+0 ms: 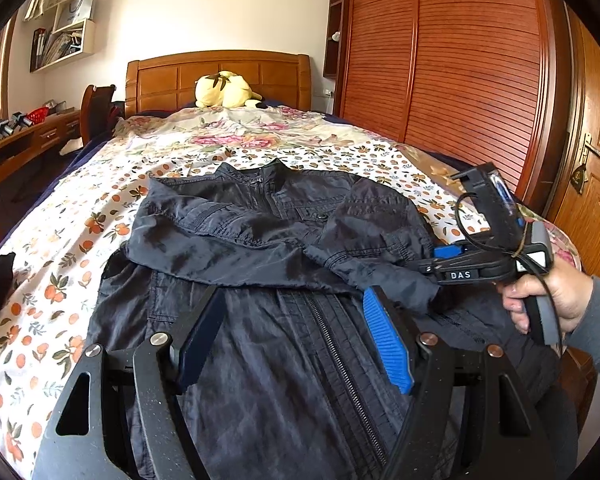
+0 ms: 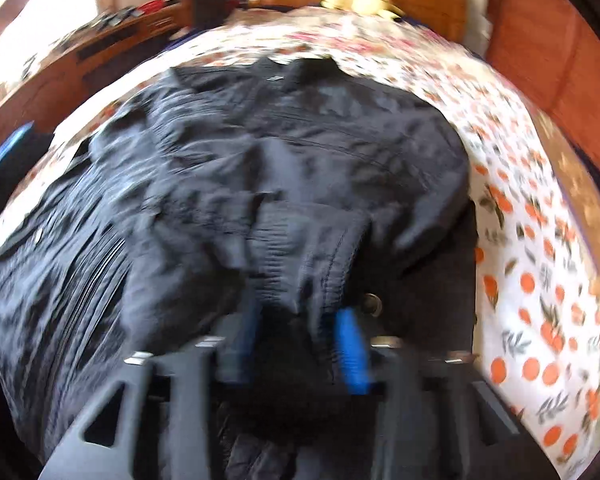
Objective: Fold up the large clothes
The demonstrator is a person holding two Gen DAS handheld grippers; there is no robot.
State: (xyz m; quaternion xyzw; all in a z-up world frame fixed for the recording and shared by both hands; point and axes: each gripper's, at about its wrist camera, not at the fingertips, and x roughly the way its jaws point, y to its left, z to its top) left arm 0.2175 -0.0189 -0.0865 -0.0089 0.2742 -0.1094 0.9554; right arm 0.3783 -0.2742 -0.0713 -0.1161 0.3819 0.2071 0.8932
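Left gripper (image 1: 296, 332): black two-finger tongs with blue ribbed pads, jaws spread wide, nothing pinched. It hovers over the lower front of the jacket, one finger on each side of the zipper.

Right gripper (image 2: 300, 344): same black-and-blue build, jaws drawn in narrow and clamped on a bunched fold of dark cloth that looks like a sleeve cuff. The right wrist view is pretty smeared, so finer detail is lost. In the left wrist view the tongs come in from the right side, tips buried in that sleeve end.

Right hand (image 1: 548, 300): wrapped round the grey handle, grey sleeve behind it, a thin black cable looping past.

Jacket (image 1: 260, 240): big dark navy, slightly shiny zip-up jacket, lying front-up on the bed with the collar pointing toward the headboard. Both sleeves are folded across the chest, crossing near the middle. Zipper (image 1: 340, 364) runs down the front, done up.

Bed sheet (image 1: 80, 240): white cotton with an orange fruit print, a pink floral cover further up.

Headboard (image 1: 220, 76): orange-brown wood panels, with a pale yellow plush toy (image 1: 224, 88) resting against it.

Wardrobe (image 1: 460, 60): reddish slatted wooden doors, right of the bed.
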